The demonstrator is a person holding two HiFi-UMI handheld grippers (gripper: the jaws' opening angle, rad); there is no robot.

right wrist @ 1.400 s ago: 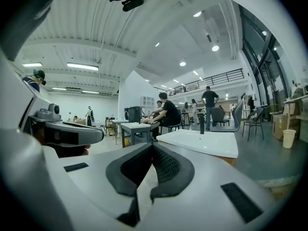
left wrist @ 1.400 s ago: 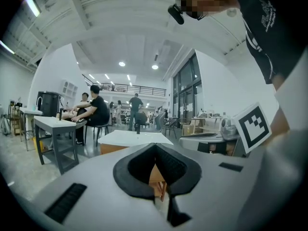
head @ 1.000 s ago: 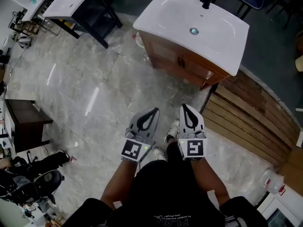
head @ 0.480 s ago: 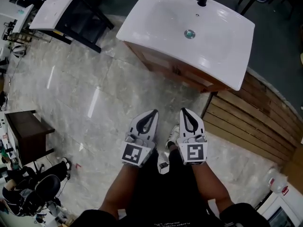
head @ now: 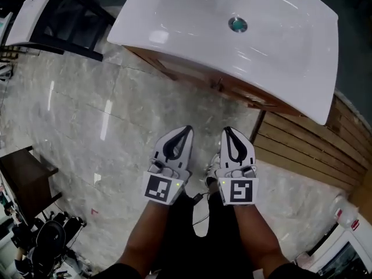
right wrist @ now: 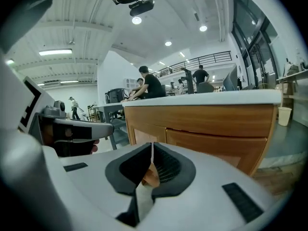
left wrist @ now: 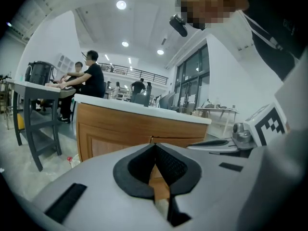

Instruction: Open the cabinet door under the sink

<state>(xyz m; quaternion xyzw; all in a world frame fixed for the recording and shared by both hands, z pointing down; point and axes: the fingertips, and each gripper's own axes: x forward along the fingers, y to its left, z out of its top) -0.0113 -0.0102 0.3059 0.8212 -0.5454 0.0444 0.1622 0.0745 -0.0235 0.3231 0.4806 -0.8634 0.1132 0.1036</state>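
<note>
Now the cabinet door (right wrist: 214, 146) under the sink (head: 192, 22) sits nearer than before; left gripper (head: 186, 129) and right gripper (head: 228, 131), both pressed together and empty, haven't reached it.

The head view looks steeply down onto the sink (head: 244, 34), left gripper (head: 186, 130) and right gripper (head: 227, 131). Each gripper view faces nearly level along its fingers (left wrist: 174, 165) at the cabinet (left wrist: 110, 129) close ahead, which all three views share.

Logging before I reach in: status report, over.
Both shut, empty: left gripper, right gripper. Cabinet door under sink closed, untouched. Only floor between.
</note>
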